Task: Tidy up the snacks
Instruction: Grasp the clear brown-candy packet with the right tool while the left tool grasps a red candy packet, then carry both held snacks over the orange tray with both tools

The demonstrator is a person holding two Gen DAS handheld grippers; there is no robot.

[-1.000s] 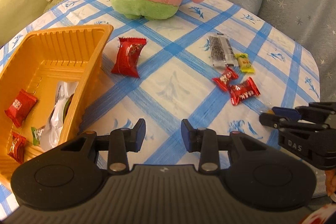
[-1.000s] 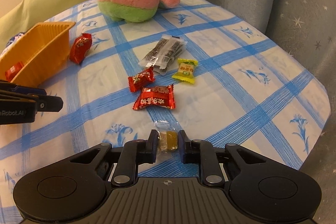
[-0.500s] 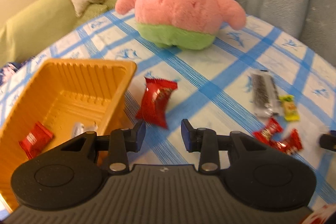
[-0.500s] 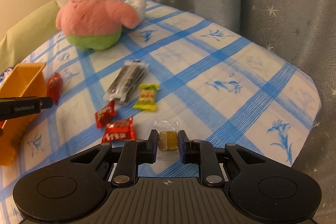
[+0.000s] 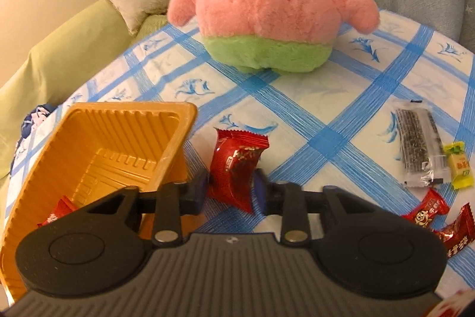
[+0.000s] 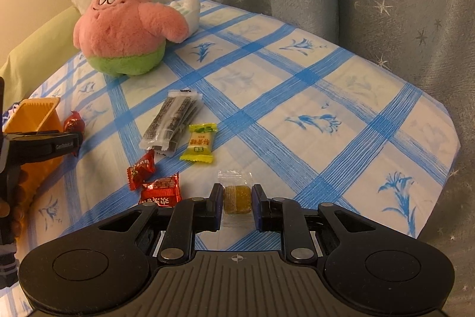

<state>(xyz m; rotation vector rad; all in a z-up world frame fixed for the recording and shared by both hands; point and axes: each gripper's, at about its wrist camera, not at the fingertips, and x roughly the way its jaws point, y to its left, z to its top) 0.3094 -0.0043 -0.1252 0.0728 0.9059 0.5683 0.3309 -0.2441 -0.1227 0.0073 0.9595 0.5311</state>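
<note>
My right gripper had its jaws clamped on a clear-wrapped amber candy, held up over the near edge of the desk. My left gripper had just been closing its jaws, and the big red snack packet sat between them; pads looked to be touching it. That packet was right beside the orange tray, which had a red snack in it. Further out lay two small red candies, a yellow candy and a dark seaweed pack. At the back, a pink plush.
</note>
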